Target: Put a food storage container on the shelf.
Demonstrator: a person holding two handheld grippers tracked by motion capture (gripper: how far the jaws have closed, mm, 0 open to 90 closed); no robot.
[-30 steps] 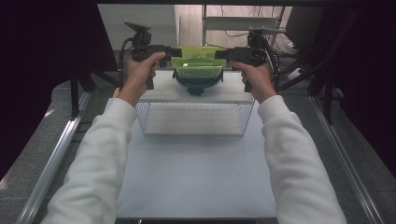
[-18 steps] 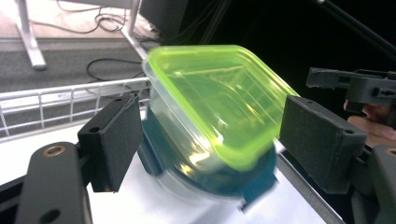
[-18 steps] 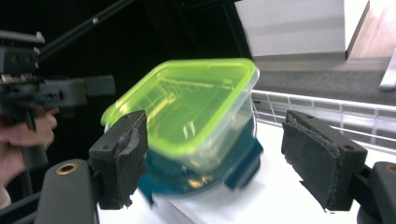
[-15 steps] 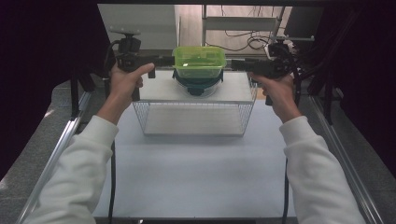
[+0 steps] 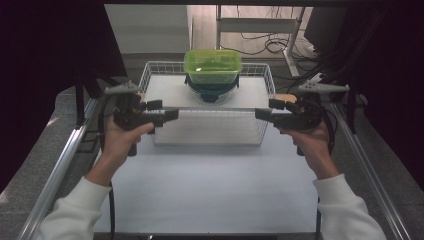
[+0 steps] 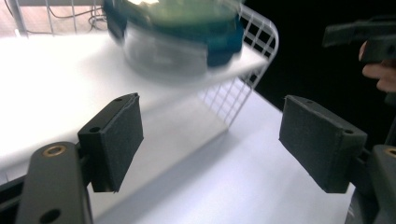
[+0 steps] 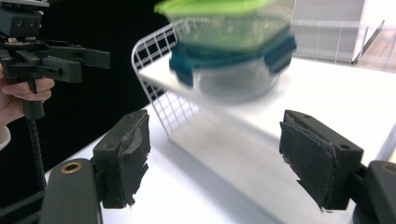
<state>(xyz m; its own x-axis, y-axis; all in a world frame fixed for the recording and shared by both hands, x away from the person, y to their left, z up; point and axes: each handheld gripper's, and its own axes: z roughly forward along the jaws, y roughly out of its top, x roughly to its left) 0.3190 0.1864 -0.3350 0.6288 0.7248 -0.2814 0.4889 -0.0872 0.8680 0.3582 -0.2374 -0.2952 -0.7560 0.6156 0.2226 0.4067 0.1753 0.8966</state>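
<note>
Green-lidded container (image 5: 212, 65) stacked on blue-lidded bowl (image 5: 211, 90), inside wire basket (image 5: 150, 75) at counter's (image 5: 210, 190) far end. Left gripper (image 5: 167, 114) and right gripper (image 5: 264, 114) flanking basket, fingers wide, empty. Risk judged: top container sliding off if bumped.

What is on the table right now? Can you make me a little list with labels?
top box: green container, lid on
under it: round clear container with blue lid
they sit in: white wire basket
left gripper: open, empty, at the basket's left corner
right gripper: open, empty, at the basket's right corner
table: white
</note>
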